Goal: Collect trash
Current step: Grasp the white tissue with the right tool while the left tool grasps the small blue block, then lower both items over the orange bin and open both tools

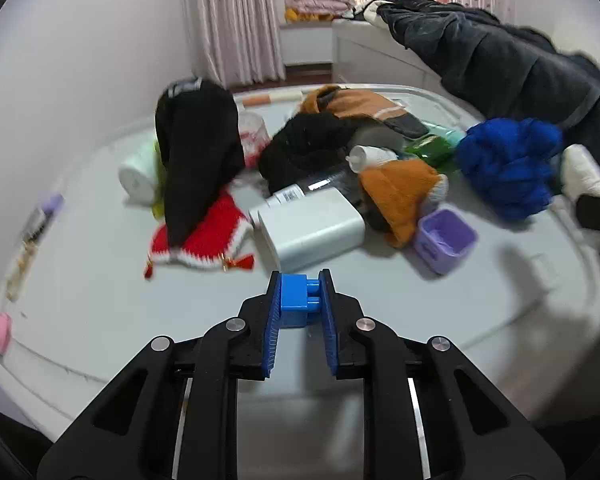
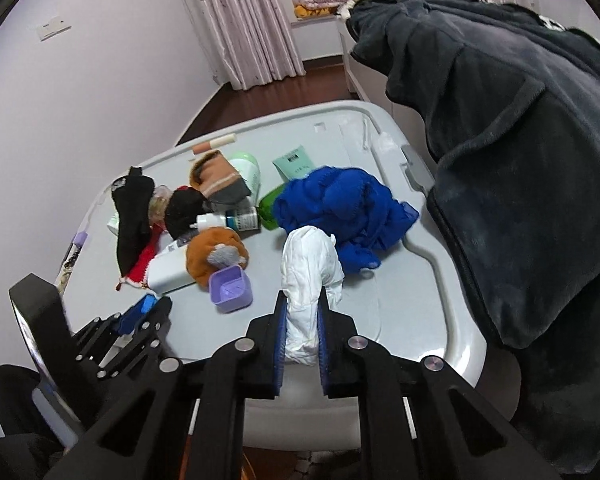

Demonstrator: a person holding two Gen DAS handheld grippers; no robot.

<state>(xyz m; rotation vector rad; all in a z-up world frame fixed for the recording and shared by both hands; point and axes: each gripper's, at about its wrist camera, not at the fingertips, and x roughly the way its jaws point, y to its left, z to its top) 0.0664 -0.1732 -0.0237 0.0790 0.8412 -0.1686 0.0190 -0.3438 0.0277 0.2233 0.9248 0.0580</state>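
Note:
My left gripper [image 1: 300, 282] is shut on a small blue toy brick [image 1: 296, 300], held just above the grey tabletop [image 1: 100, 300]. In the right wrist view this gripper [image 2: 140, 312] shows at the lower left, with the blue brick [image 2: 146, 303] between its fingers. My right gripper [image 2: 303, 304] is shut on a crumpled white tissue wad [image 2: 310, 264], which sticks up and forward from between the blue pads. The wad's lower end hangs below the fingers.
A pile lies mid-table: a black sock [image 1: 196, 152], a red knitted piece [image 1: 208, 240], a white box [image 1: 312, 228], an orange plush [image 1: 400, 196], a purple tub [image 1: 446, 240], blue cloth [image 2: 340, 212] and bottles [image 2: 240, 220]. A dark fleece garment [image 2: 520, 160] hangs along the right edge.

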